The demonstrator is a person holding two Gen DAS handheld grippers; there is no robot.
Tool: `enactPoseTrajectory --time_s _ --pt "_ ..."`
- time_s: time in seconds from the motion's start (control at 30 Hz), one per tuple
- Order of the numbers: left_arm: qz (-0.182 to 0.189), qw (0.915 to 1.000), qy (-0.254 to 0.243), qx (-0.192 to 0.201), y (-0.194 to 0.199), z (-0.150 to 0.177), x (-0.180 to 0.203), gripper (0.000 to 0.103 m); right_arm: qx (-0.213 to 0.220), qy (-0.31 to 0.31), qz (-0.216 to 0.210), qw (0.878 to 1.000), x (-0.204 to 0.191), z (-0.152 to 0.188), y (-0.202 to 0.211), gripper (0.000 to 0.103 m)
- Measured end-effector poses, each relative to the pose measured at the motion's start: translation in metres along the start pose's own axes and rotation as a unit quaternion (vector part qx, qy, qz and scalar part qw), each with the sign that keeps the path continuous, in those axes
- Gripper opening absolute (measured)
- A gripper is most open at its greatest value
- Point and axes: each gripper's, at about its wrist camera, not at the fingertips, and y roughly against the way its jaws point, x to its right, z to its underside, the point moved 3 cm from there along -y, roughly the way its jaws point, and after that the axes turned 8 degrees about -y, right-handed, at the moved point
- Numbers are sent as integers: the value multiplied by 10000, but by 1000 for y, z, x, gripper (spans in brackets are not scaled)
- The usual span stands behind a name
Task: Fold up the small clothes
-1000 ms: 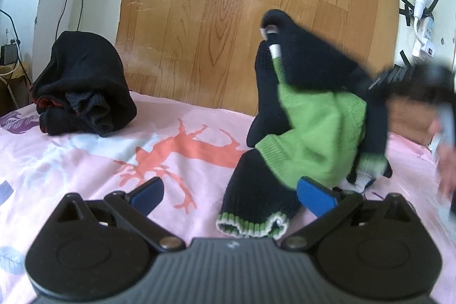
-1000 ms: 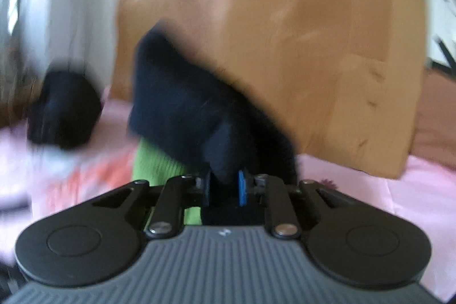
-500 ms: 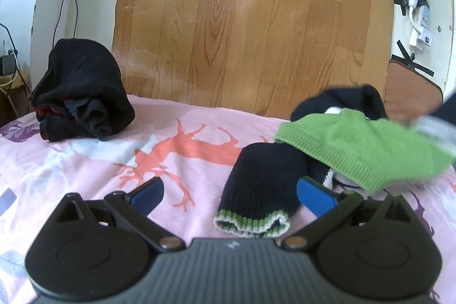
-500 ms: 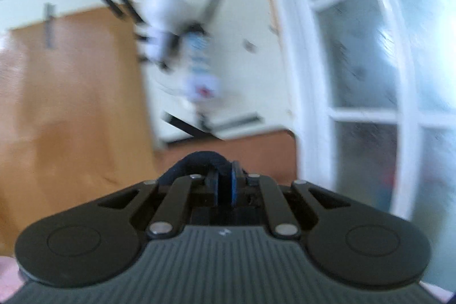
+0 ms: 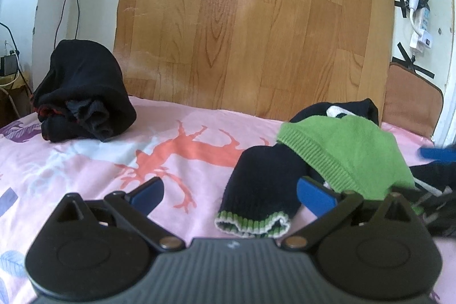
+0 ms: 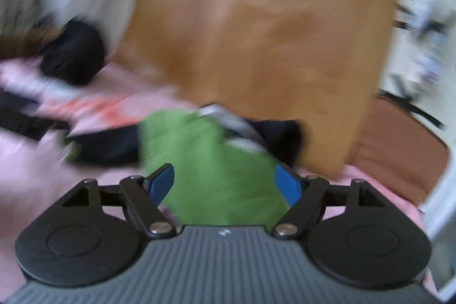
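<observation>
A small navy and green knit sweater (image 5: pixel 339 153) lies crumpled on the pink bedsheet (image 5: pixel 85 161), a navy sleeve with a striped cuff (image 5: pixel 253 221) stretched toward me. My left gripper (image 5: pixel 230 190) is open and empty, just in front of that sleeve. My right gripper (image 6: pixel 225 180) is open, its jaws either side of the green part of the sweater (image 6: pixel 211 161); that view is blurred. Its blue fingertip (image 5: pixel 436 153) shows at the right edge of the left wrist view.
A pile of dark folded clothes (image 5: pixel 82 96) sits at the back left of the bed. A wooden board (image 5: pixel 256 27) leans on the wall behind. A brown cushion (image 5: pixel 410 101) stands at the back right, with a power strip (image 5: pixel 419 22) on the wall.
My right gripper held the sweater up by its navy part, dropped it onto the bed to the right, and has opened. My left gripper stayed still and open.
</observation>
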Motion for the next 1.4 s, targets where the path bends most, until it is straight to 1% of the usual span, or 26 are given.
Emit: enactPoseTrajectory --time_s 0.07,0.1,0.17,0.23,0.27,0.3,0.33,0.37,0.4,0.57,0.6,0.63,0.7,0.77,0.87,0.97,1.03,1.1,1.13,1.2,1.23,1.27,1.3,1.33,1.37,1.4 --pt "12 10000 0 51 1 0 0 103 -315 -12 -131 9994 -5 2 -20 80" --pt "28 10000 -8 72 2 -1 0 103 -555 -83 -214 9982 -6 4 -30 80" --pt "47 10000 -21 84 2 -1 0 103 -885 -108 -206 9958 -7 10 -47 80" --pt "63 9999 -20 89 2 -1 0 103 -772 -70 -43 9970 -8 14 -45 83" --pt "71 9999 -13 93 2 -1 0 103 -792 -101 6 9968 -5 13 -47 78" --pt "78 9999 -6 96 2 -1 0 103 -829 -172 65 9964 -4 13 -46 51" --pt "85 9999 4 97 2 -1 0 103 -864 -249 104 9959 0 10 -46 32" --pt "89 9999 12 100 2 -1 -1 103 -807 -368 93 9960 5 6 -43 22" --pt "95 9999 19 103 2 -1 -1 103 -654 -470 91 9967 9 1 -35 19" --pt "197 9997 -105 -25 -3 -3 3 103 257 -530 339 9977 29 -37 15 15" --pt "272 9994 -187 -50 -6 -4 5 103 421 -548 424 9967 35 -45 26 6" --pt "288 9991 -298 -23 -6 -6 8 103 537 -597 508 9955 43 -52 35 6" --pt "117 9966 -790 182 -7 -12 18 103 730 -736 686 9922 59 -61 47 6" --pt "84 9921 -1204 330 -8 -18 29 103 881 -769 902 9890 69 -68 53 6" --pt "252 9844 -1664 520 -11 -29 47 103 1038 -882 1030 9853 78 -75 58 6" --pt "265 9724 -2221 668 -22 -33 72 103 1217 -990 1080 9817 82 -80 65 6" --pt "276 9658 -2463 756 -31 -38 86 102 1335 -979 1125 9798 82 -83 67 6" --pt "333 9612 -2609 828 -40 -45 100 101 1397 -951 1122 9792 82 -87 72 6" --pt "376 9583 -2696 875 -46 -49 107 98 1422 -910 1125 9792 80 -90 74 6" --pt "449 9516 -2899 914 -55 -54 121 90 1516 -784 1180 9782 80 -94 83 5" --pt "514 9481 -3012 876 -61 -56 130 82 1603 -739 1231 9766 80 -96 88 3" --pt "568 9461 -3084 815 -67 -59 136 67 1769 -668 1352 9726 79 -98 96 3" --pt "625 9453 -3118 728 -72 -61 141 59 1889 -633 1408 9698 81 -101 105 3" --pt "718 9451 -3129 616 -77 -63 146 41 1973 -663 1399 9680 82 -105 113 3" --pt "775 9450 -3130 541 -81 -64 148 30 1990 -680 1378 9679 85 -108 119 3" --pt "806 9450 -3129 498 -84 -65 149 25 1982 -657 1386 9681 86 -110 124 3"
